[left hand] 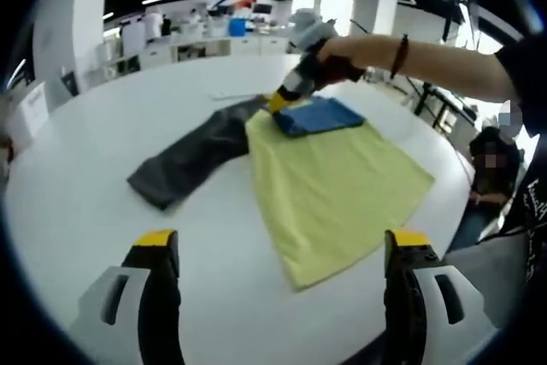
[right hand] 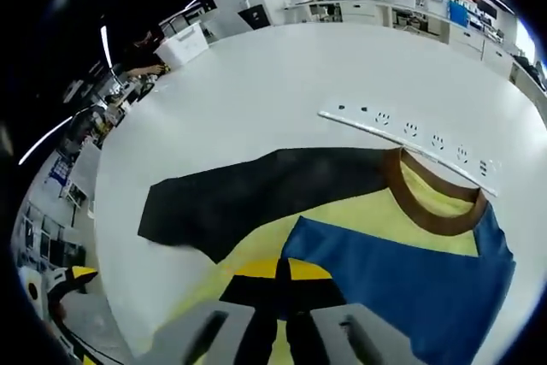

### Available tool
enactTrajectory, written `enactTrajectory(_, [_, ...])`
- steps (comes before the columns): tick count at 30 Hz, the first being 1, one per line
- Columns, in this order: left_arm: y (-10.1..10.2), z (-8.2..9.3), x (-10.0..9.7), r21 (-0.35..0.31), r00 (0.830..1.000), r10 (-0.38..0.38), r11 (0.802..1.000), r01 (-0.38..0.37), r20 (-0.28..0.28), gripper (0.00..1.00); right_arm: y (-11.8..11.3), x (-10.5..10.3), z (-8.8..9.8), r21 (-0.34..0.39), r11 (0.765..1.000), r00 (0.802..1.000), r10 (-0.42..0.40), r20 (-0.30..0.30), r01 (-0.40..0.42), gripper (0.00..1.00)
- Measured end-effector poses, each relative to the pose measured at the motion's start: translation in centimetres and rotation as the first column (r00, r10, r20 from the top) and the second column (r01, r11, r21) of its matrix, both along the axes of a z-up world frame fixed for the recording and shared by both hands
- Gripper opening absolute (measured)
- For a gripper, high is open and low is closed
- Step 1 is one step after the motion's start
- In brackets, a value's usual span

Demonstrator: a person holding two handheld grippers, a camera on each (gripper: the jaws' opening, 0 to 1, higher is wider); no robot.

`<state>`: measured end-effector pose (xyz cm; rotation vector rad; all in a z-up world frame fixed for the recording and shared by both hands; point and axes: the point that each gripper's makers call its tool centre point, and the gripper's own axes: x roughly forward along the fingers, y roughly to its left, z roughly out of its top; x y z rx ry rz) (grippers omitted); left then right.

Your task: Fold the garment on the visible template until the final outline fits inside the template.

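Garment lying mid-table, dark sleeve spread sideways; my right gripper pinching blue flap, folding it inward; left gripper hovering open; sleeve probably folding next.

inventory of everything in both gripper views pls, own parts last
garment: 1, yellow body with a dark grey sleeve, a blue panel and a brown collar, spread on the table
table: 1, white, large, under the garment
power strip: 1, white, on the table just beyond the collar
seated person: 1, dark clothes, at the table's far edge
right gripper: 1, yellow-tipped, jaws closed on the garment by the blue panel
left gripper: 1, yellow-tipped, jaws wide apart above the table near the yellow hem
forearm: 1, dark wristband, holding the right gripper
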<state>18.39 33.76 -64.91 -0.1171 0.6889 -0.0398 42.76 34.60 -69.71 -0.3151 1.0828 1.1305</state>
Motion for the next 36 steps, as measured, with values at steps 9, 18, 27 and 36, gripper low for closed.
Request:
enactTrajectory(9, [0.0, -0.1, 0.8, -0.017, 1.000, -0.008, 1.000, 0.008, 0.029, 0.98, 0.6, -0.2, -1.5, -0.015, 1.000, 1.000, 0.006, -0.010, -0.006, 0.00])
enactTrajectory(18, [0.2, -0.4, 0.6, -0.016, 1.000, -0.004, 1.000, 0.004, 0.013, 0.98, 0.8, -0.5, -2.5, -0.034, 0.999, 0.999, 0.036, 0.012, -0.036, 0.00])
enactTrajectory(27, [0.3, -0.4, 0.3, -0.011, 1.000, -0.001, 1.000, 0.001, 0.009, 0.98, 1.2, 0.0, -1.9, -0.003, 0.999, 0.999, 0.035, 0.011, -0.035, 0.03])
enactTrajectory(36, [0.2, -0.2, 0.4, -0.005, 1.000, -0.010, 1.000, 0.010, 0.011, 0.97, 0.0, 0.1, 0.2, 0.017, 0.999, 0.998, 0.049, 0.029, -0.049, 0.23])
